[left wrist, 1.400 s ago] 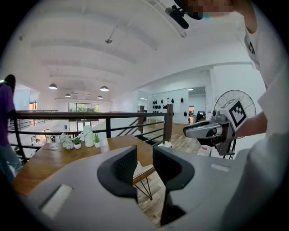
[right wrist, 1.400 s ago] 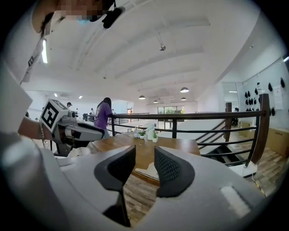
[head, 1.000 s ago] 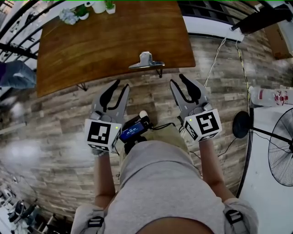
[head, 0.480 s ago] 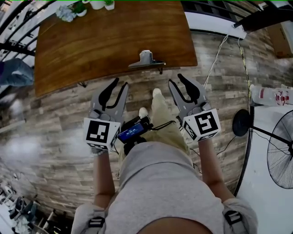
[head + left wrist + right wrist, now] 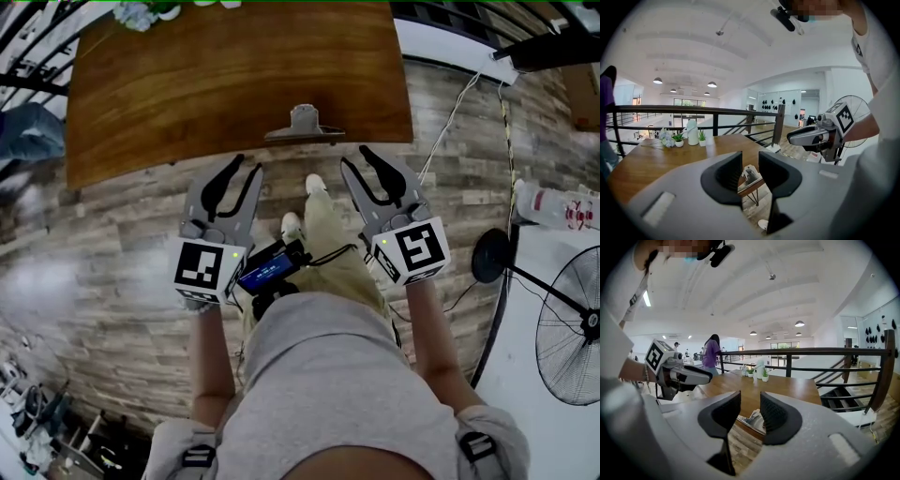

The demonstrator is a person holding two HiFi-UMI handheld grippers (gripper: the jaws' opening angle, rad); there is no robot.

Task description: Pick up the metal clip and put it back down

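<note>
The metal clip (image 5: 303,125) sits on the brown wooden desk (image 5: 234,84) at its near edge, handles raised, at 12 o'clock from the person; the left tongs (image 5: 246,169) hang over the plank floor (image 5: 112,272) at 8 o'clock of it, the right tongs (image 5: 359,161) at 4 o'clock, both short of the desk and apart from the clip; in the left gripper view the left tongs (image 5: 750,161) stand released with nothing gripped, the clip (image 5: 750,178) visible beyond the gap; the right tongs (image 5: 750,411) likewise stand released and empty, the clip (image 5: 753,420) beyond them; small potted plants (image 5: 677,139) and a white jug (image 5: 693,132) stand at the desk's far edge before a dark railing (image 5: 693,110); a fan (image 5: 572,328) stands at 3 o'clock.
</note>
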